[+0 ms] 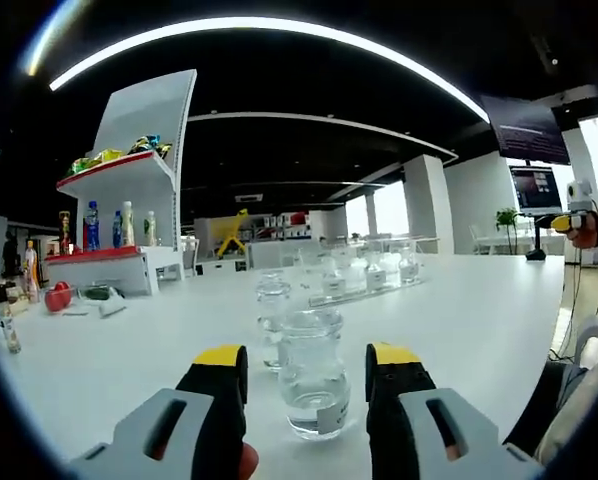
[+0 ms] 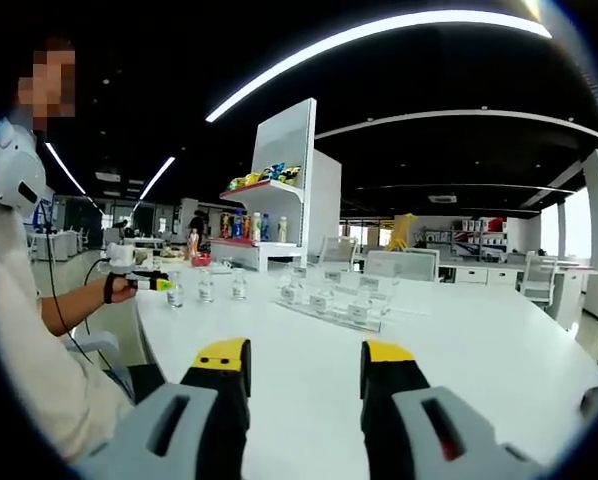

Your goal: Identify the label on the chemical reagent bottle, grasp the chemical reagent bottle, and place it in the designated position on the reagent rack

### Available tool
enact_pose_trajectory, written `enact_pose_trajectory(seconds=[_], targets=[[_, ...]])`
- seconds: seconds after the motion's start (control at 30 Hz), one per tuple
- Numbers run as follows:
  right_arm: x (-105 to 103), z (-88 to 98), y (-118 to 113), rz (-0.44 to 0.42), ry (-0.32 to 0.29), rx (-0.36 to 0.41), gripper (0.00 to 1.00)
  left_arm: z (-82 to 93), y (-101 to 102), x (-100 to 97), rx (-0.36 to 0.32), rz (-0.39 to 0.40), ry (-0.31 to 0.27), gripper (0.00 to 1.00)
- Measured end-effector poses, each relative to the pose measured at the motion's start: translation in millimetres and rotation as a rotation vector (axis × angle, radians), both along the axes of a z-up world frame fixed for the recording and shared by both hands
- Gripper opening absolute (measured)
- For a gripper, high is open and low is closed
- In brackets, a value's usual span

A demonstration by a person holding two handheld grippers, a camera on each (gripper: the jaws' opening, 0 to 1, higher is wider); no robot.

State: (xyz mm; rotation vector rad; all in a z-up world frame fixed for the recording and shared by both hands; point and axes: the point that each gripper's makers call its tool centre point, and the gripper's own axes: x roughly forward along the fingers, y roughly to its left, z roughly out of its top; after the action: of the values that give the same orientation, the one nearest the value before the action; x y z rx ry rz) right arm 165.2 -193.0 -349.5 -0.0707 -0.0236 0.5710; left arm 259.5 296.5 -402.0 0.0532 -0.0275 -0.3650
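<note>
Straddling reagent bottle [image 1: 312, 385]: open left tongs [image 1: 306, 372]

A long white table [image 1: 479, 310] is carrying everything. Near its edge a clear glass bottle [image 1: 312, 375] with a small label is standing upright, and a second glass bottle [image 1: 272, 305] is standing just behind it. Farther back a clear rack [image 1: 364, 285] is lying across the tabletop, holding a row of small bottles. A white display shelf [image 1: 129, 200] is sitting at the far left end, with a red apple [image 1: 58, 296] lying in front of it. In the right gripper view, three small bottles [image 2: 206, 287] are standing in a row beside the rack.
</note>
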Motion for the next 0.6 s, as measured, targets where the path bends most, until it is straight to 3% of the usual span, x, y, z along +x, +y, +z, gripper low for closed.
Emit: enact_pose_trajectory(seconds=[0.2, 0.3, 0.6], targets=[[1.2, 0.7, -1.0, -0.005, -0.001, 0.004, 0.43, 0.6, -2.2, 2.5, -0.003, -0.004, 0.005, 0.40], [1.1, 0.7, -1.9, -0.008, -0.001, 0.006, 0.43, -2.8, -2.8, 3.2, -0.006, -0.004, 0.020, 0.33], [0.4, -2.5, 0.6, -0.002, 0.006, -0.003, 0.43, -1.5, -2.6, 6.7, -0.012, 0.002, 0.017, 0.31]])
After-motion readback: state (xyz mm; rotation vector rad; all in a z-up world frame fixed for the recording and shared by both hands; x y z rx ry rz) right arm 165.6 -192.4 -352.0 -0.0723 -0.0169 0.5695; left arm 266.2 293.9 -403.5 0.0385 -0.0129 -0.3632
